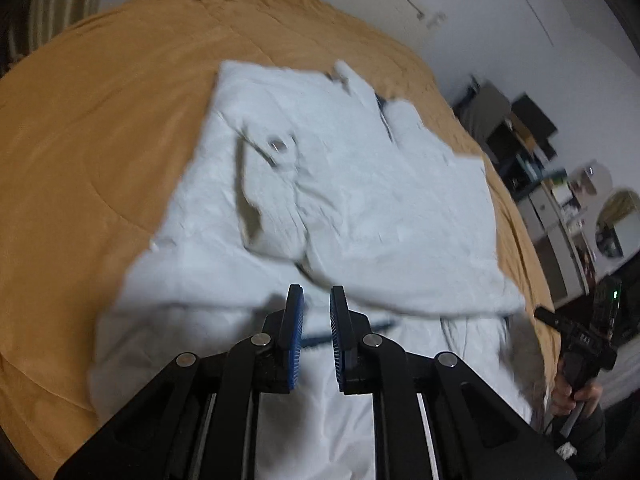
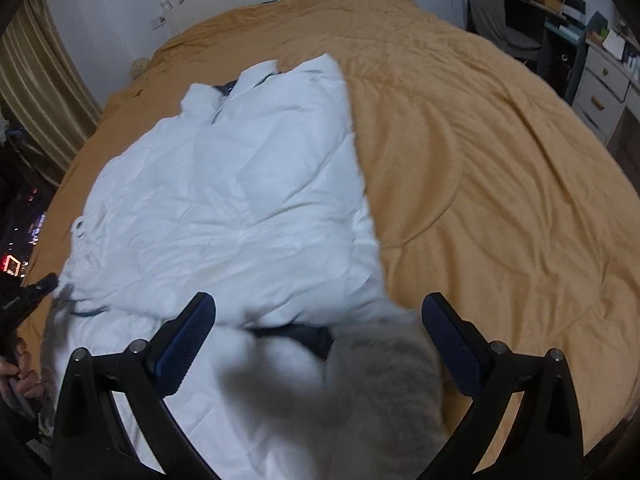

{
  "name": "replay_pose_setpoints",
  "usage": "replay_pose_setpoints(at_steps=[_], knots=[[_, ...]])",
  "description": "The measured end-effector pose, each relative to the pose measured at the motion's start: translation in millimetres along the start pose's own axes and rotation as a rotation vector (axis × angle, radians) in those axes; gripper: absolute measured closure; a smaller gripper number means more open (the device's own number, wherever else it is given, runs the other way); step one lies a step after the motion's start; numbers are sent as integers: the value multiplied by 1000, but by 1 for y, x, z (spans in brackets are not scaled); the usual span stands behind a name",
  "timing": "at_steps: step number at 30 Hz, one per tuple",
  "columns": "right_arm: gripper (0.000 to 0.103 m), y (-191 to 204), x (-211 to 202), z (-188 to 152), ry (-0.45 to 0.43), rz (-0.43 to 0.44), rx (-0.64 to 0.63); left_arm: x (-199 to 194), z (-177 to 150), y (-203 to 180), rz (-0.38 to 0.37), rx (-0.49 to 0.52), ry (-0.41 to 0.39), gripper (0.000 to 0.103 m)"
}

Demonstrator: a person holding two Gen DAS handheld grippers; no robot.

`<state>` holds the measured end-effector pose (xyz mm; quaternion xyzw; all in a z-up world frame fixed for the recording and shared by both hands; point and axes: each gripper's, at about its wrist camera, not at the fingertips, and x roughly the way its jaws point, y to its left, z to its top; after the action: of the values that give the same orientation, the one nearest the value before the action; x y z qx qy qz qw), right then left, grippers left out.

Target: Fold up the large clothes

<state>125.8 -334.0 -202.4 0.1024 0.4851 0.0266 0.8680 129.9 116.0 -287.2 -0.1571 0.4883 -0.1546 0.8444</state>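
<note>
A white puffy jacket [image 1: 340, 200] lies spread on a mustard bedspread [image 1: 100, 160], sleeves folded over its body. My left gripper [image 1: 317, 296] hovers above the jacket's near part, its blue pads almost together with nothing between them. In the right wrist view the same jacket [image 2: 240, 200] fills the left half of the bed. My right gripper [image 2: 320, 308] stands wide open just above the jacket's near edge, where blurred grey fur trim [image 2: 380, 380] lies between and below its fingers without touching the pads.
The bedspread [image 2: 500, 200] is bare to the right of the jacket. A desk with drawers [image 2: 600, 92] and a chair [image 2: 488, 4] stand past the bed's far right corner. A curtain [image 2: 36, 80] hangs at the left. A person's hand [image 1: 572, 396] grips the right gripper's handle.
</note>
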Motion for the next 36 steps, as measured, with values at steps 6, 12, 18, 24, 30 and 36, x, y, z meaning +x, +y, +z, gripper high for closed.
replay_pose_setpoints(at_steps=[6, 12, 18, 24, 30, 36], knots=[[0, 39, 53, -74, 216, -277, -304, 17, -53, 15, -7, 21, 153, 91], [0, 11, 30, -84, 249, -195, -217, -13, -69, 21, 53, 63, 144, 90], [0, -6, -28, -36, 73, -104, -153, -56, -27, 27, 131, 81, 27, 89], [0, -77, 9, 1, 219, 73, 68, -52, 5, 97, 62, -160, 8, 89], [0, -80, 70, -18, 420, 155, 136, -21, -2, 127, -104, -248, 76, 89], [0, -81, 51, -41, 412, 406, 184, -30, -26, 131, -286, -329, 64, 84]])
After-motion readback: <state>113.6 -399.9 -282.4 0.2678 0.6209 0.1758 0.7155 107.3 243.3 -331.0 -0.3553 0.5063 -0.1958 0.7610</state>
